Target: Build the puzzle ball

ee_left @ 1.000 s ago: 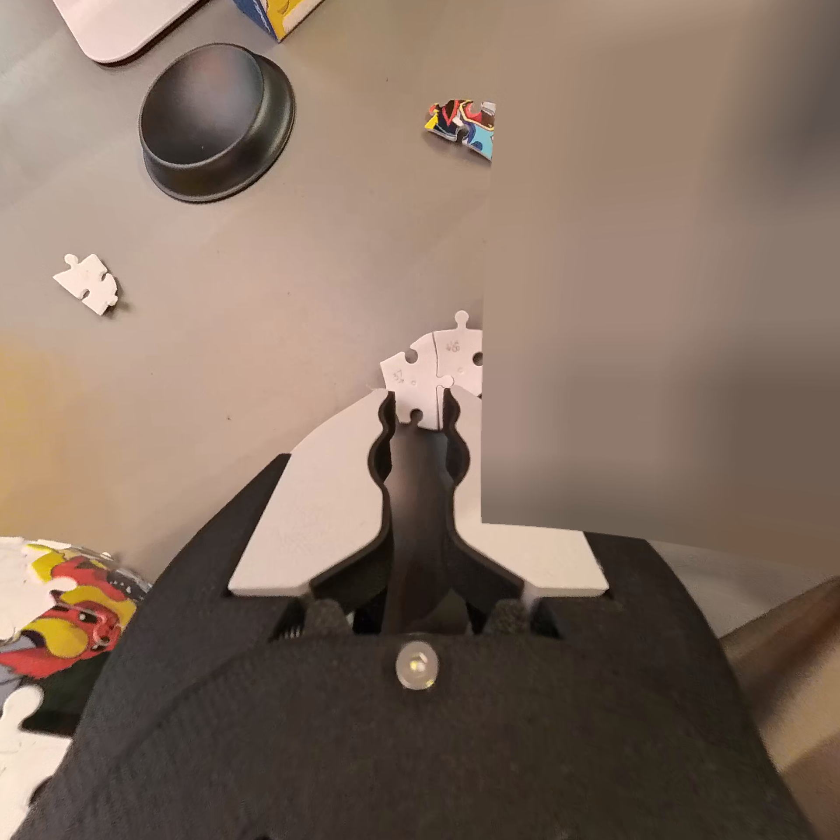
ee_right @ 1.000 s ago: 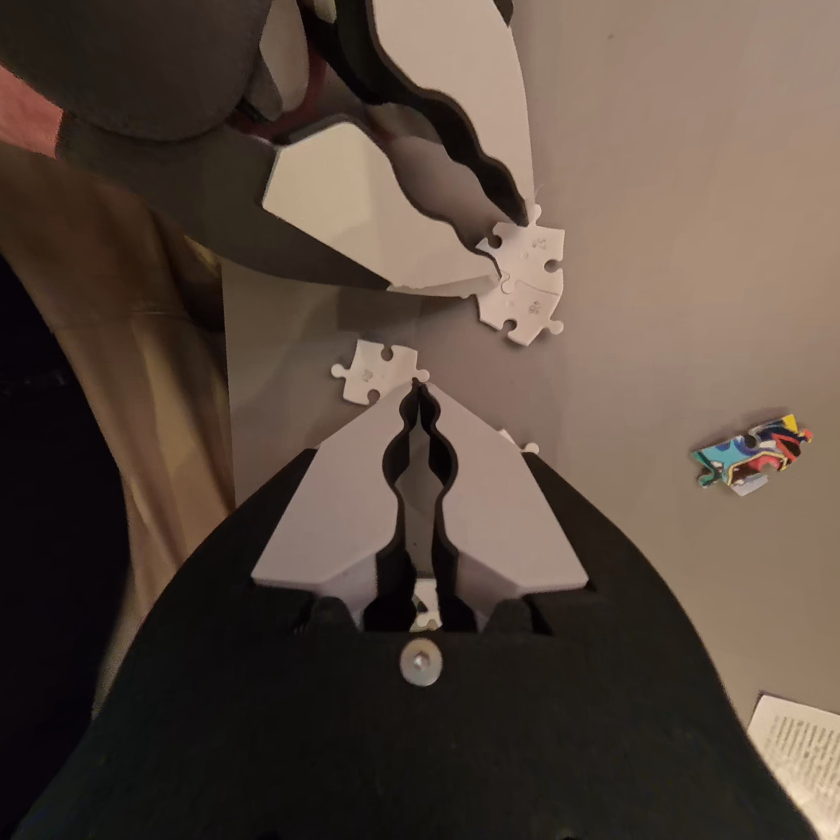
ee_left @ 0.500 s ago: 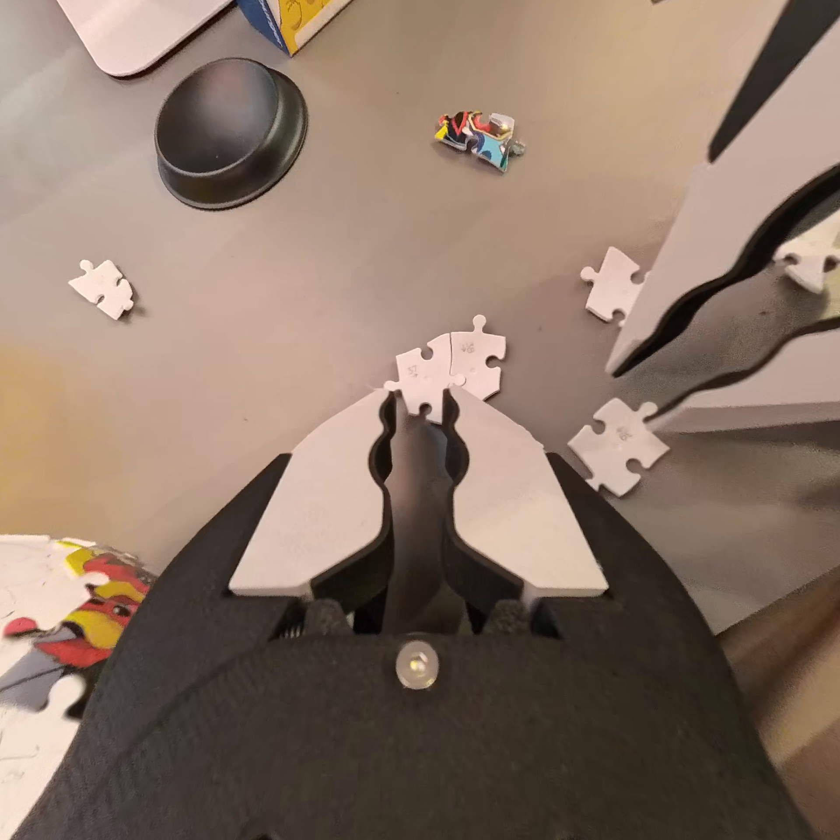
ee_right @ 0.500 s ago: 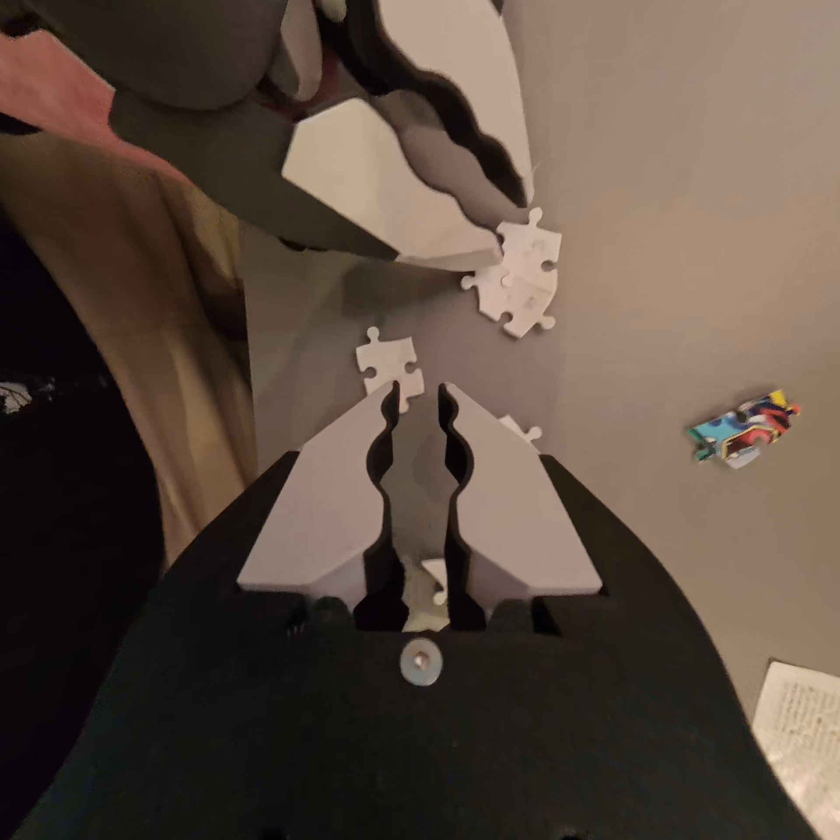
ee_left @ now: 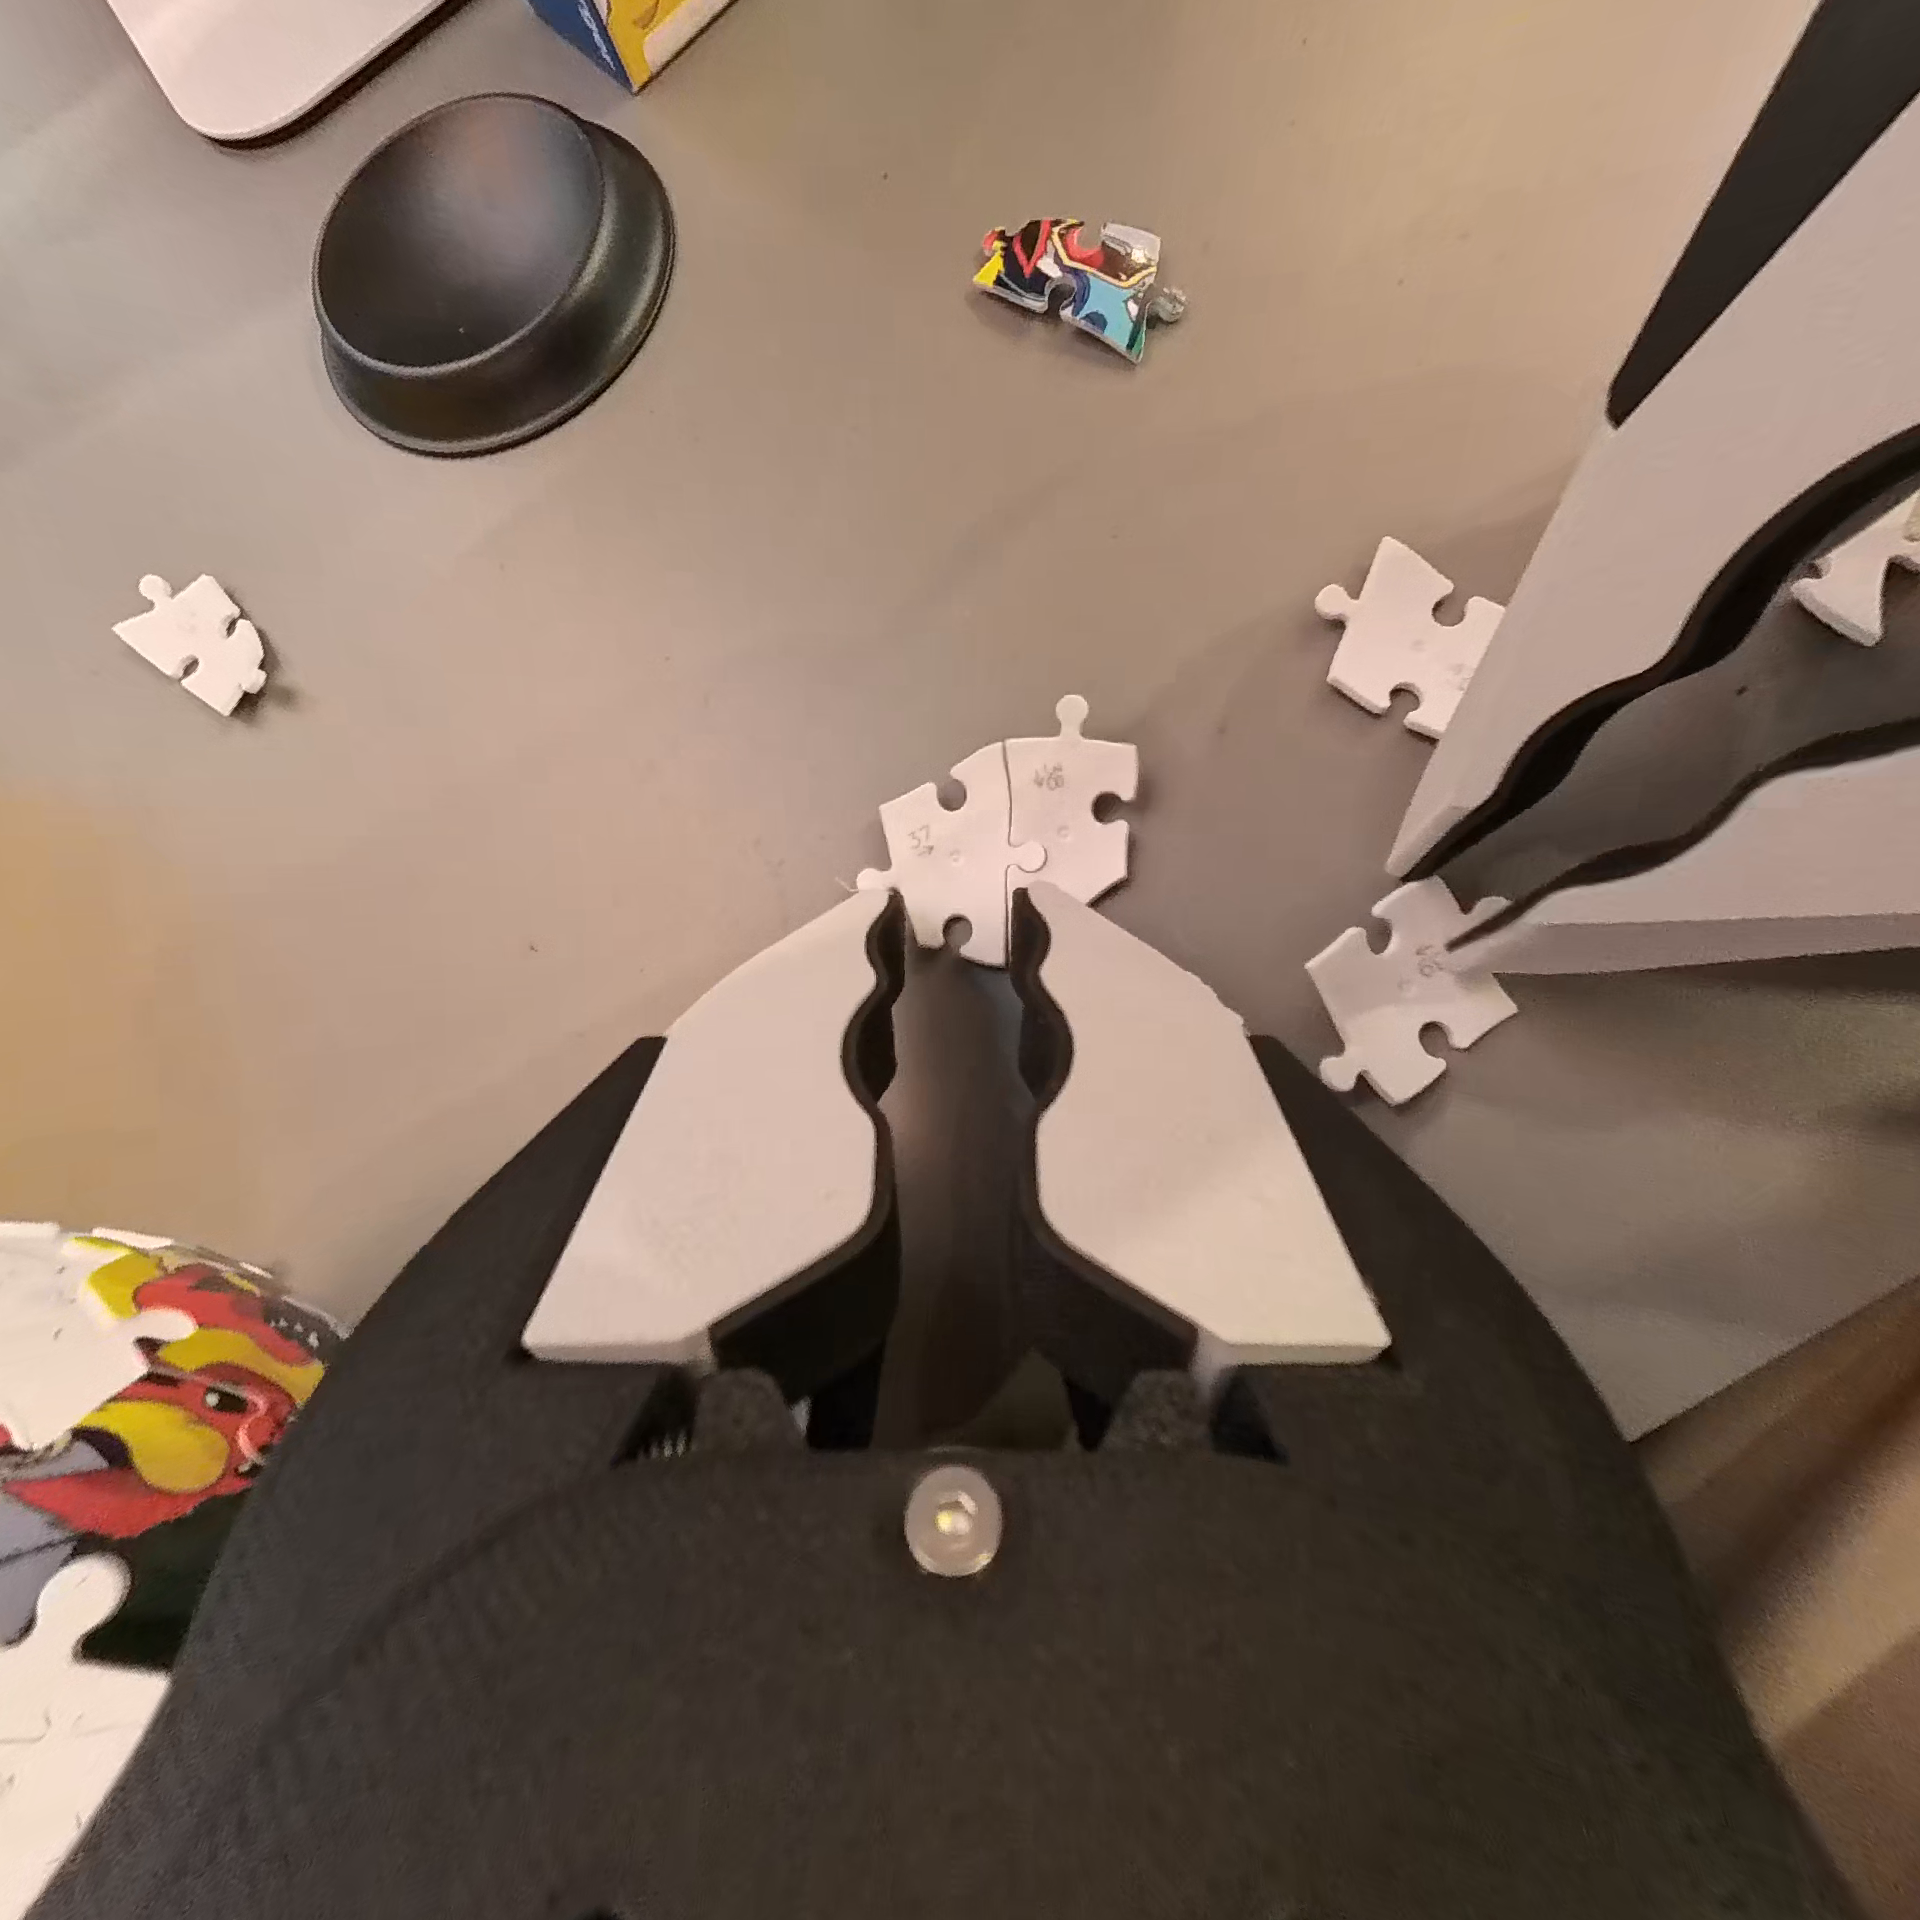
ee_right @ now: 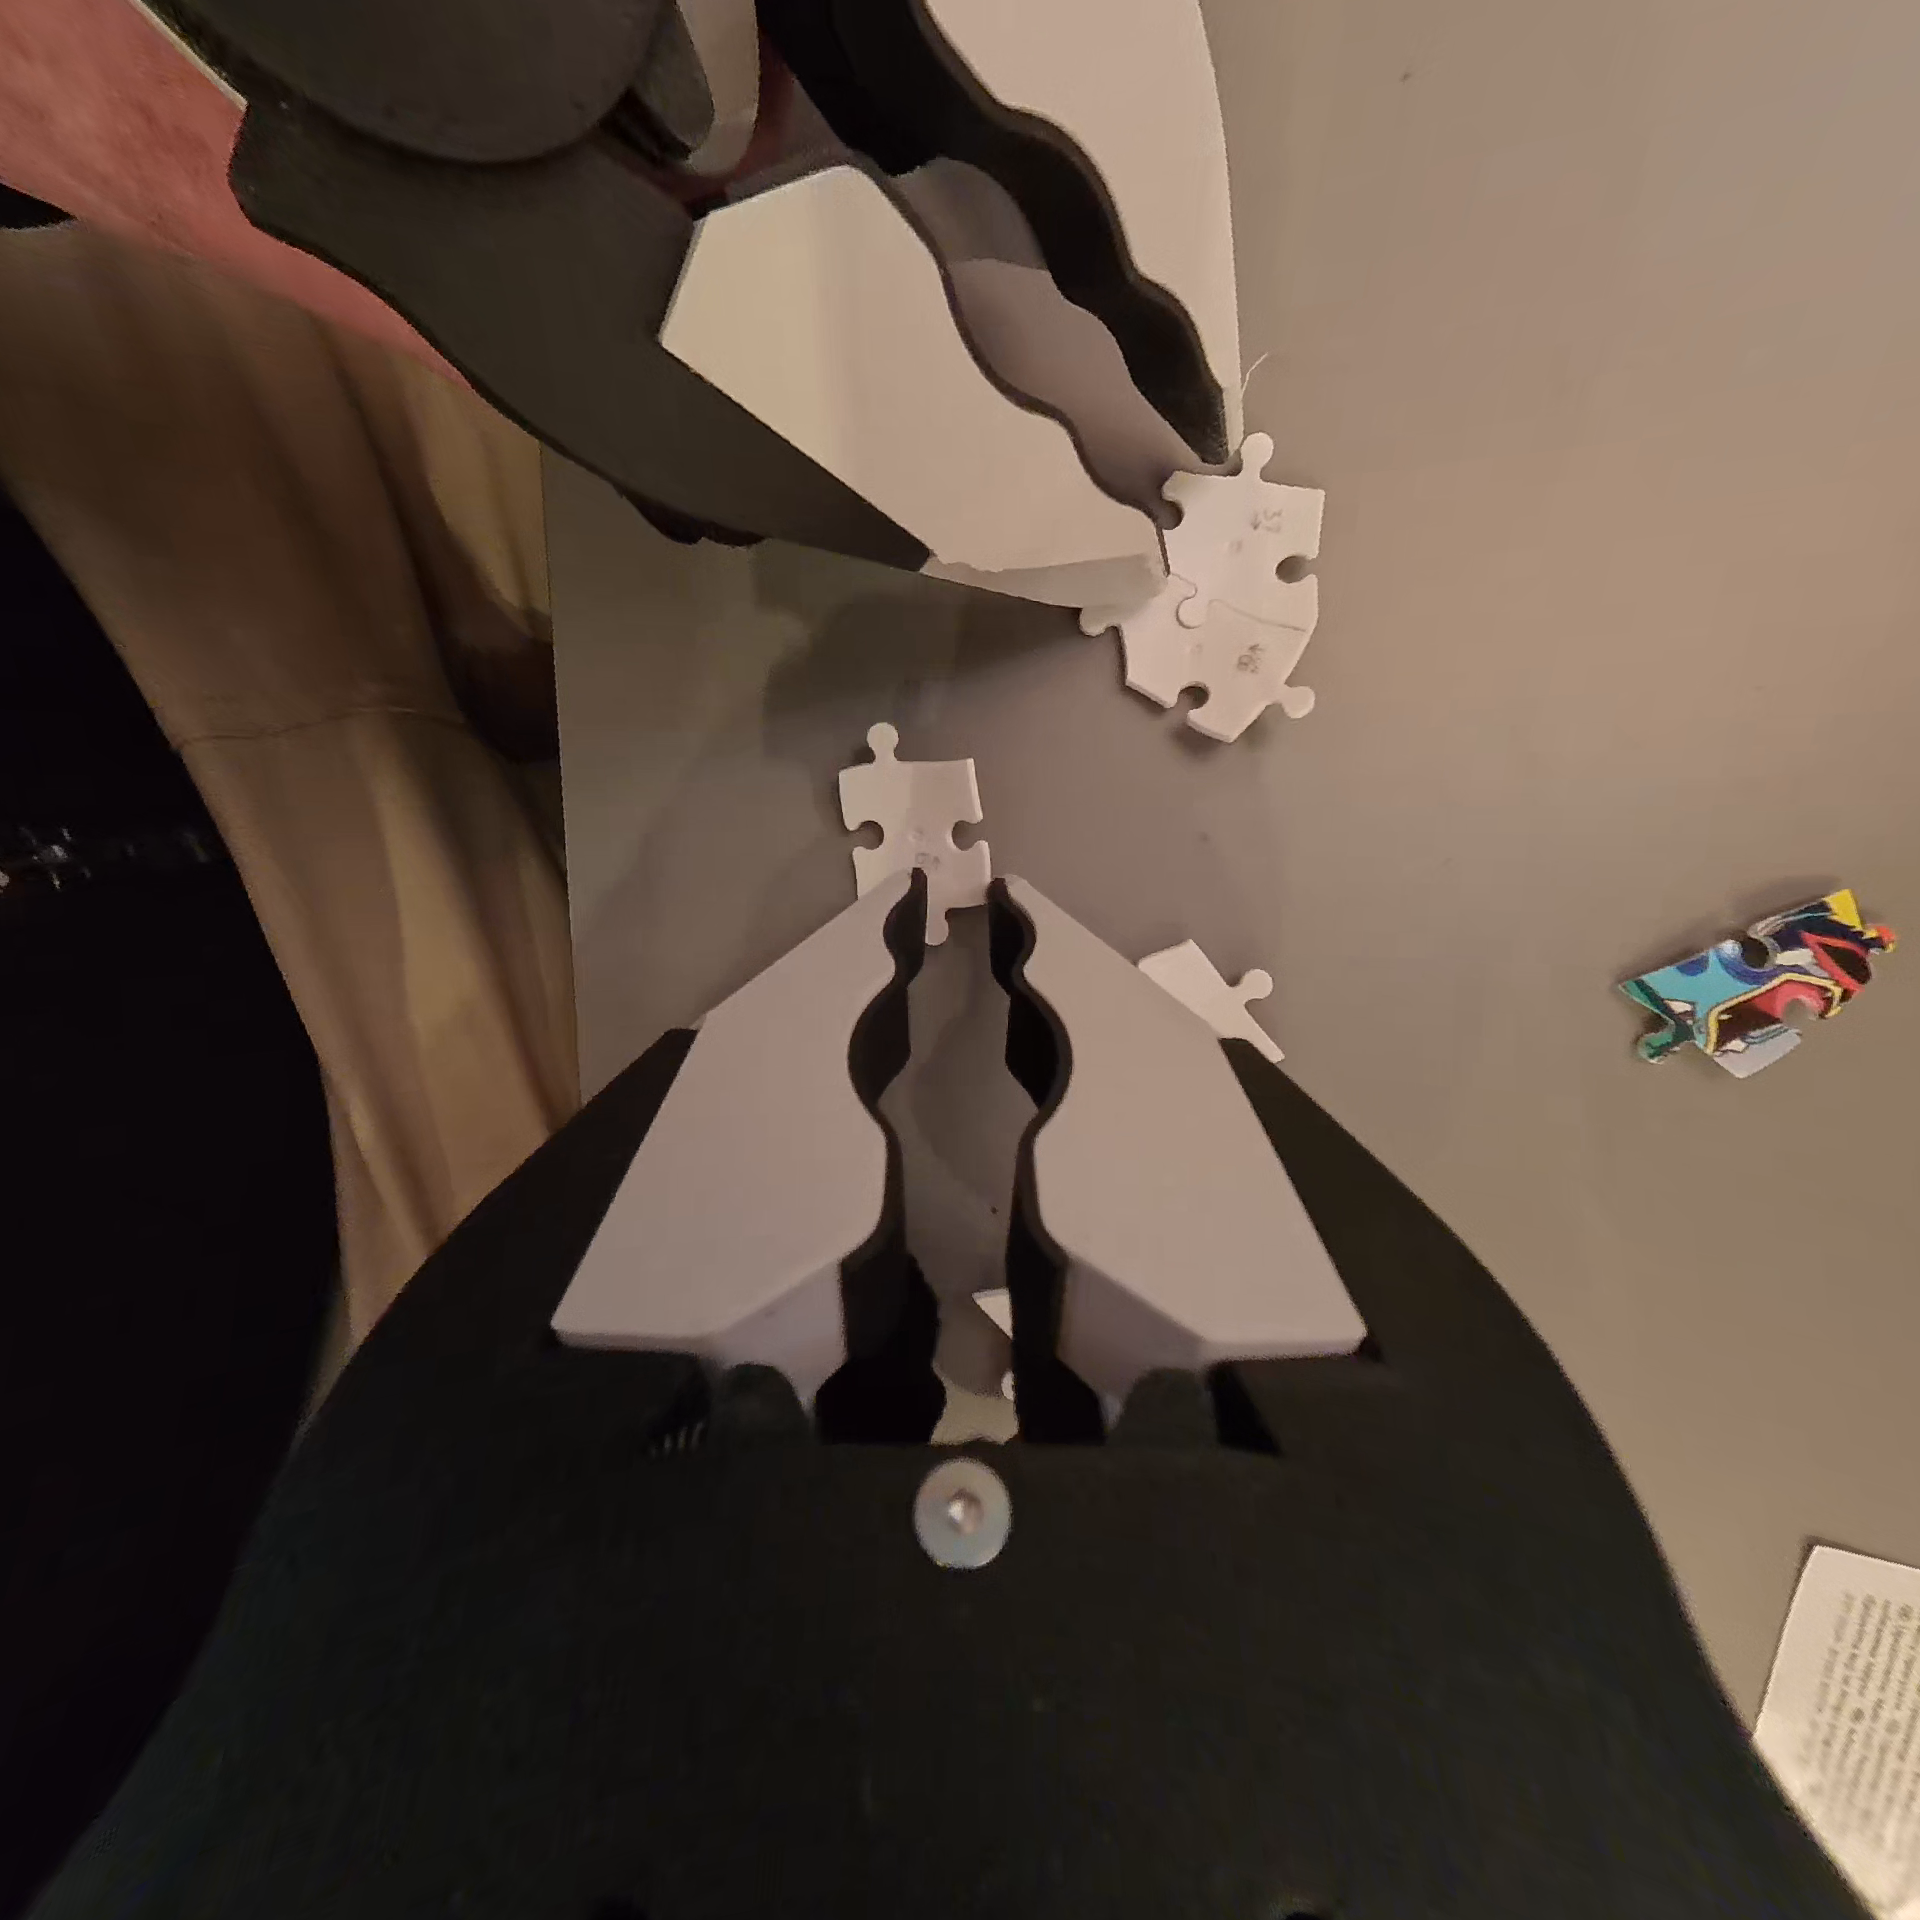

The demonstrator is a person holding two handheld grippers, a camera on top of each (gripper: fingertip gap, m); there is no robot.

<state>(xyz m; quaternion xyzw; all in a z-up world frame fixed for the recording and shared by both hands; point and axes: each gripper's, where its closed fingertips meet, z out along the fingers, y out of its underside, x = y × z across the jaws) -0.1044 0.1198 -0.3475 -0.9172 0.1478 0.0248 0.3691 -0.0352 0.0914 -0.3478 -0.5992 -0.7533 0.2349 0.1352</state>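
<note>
Step in hand: picking up loose white pieces to join; the ball was far from built, judging by the scatter.
Left tool [ee_left: 951, 914]: jaws parted, tips at the near edge of the joined pair [ee_left: 1013, 831], which lay blank side up; whether the tips pinched it I could not tell.
Right tool [ee_right: 954, 896]: jaws parted a little, tips straddling the tab of a single white piece [ee_right: 914, 831]; not closed on it.
Next move, as I judged: close the right tool on that piece, lift it, bring it to the pair, tab lined to socket.
Other pieces: printed fragment [ee_left: 1081, 275] well apart; lone white piece [ee_left: 192, 642] off left; assembled printed section [ee_left: 135, 1382] at the near left corner.
Surface [ee_left: 644, 644]: plain grey, matt; black round stand [ee_left: 488, 270] and a box corner at the far side.
Room: dim, warm light; paper sheet [ee_right: 1839, 1745] near the right tool.
</note>
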